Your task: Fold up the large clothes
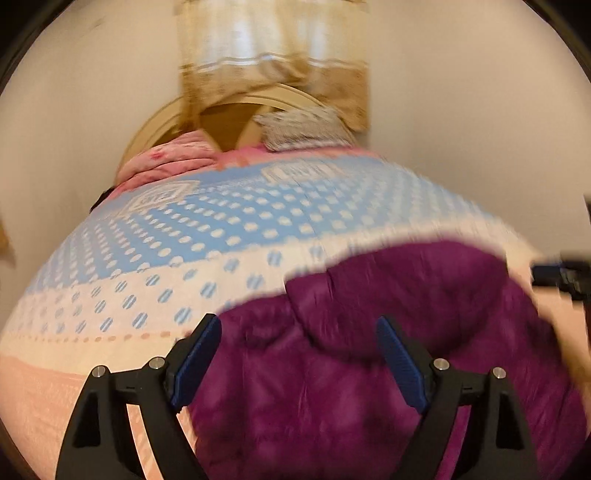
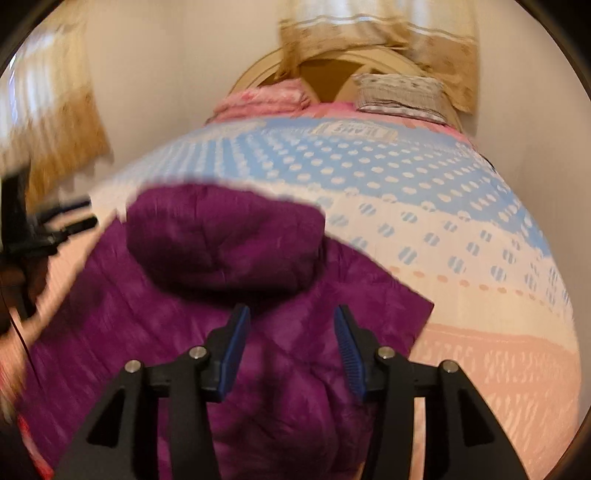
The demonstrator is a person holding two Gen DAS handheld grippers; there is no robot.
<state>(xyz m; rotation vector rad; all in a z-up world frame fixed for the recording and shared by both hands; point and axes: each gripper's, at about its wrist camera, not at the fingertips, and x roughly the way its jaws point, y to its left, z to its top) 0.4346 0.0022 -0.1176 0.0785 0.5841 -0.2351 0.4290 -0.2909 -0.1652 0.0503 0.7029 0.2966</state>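
Purple jacket (image 2: 229, 295) lies on bedspread (image 2: 424, 206), both claws agape.

A hooded jacket (image 2: 229, 332) lies flat on the near end of the bed (image 2: 498, 362), hood (image 2: 221, 240) pointing toward the headboard (image 2: 332, 62). At the far end, a folded blanket (image 2: 262, 98) sits left and a pillow (image 2: 402, 96) right, both against the headboard, with a curtain (image 2: 373, 33) hanging behind it. The right claw (image 2: 291, 339) hangs over the jacket's middle, just below the hood. The left claw (image 1: 299, 358) hangs over the jacket's left part, nothing between its fingers.
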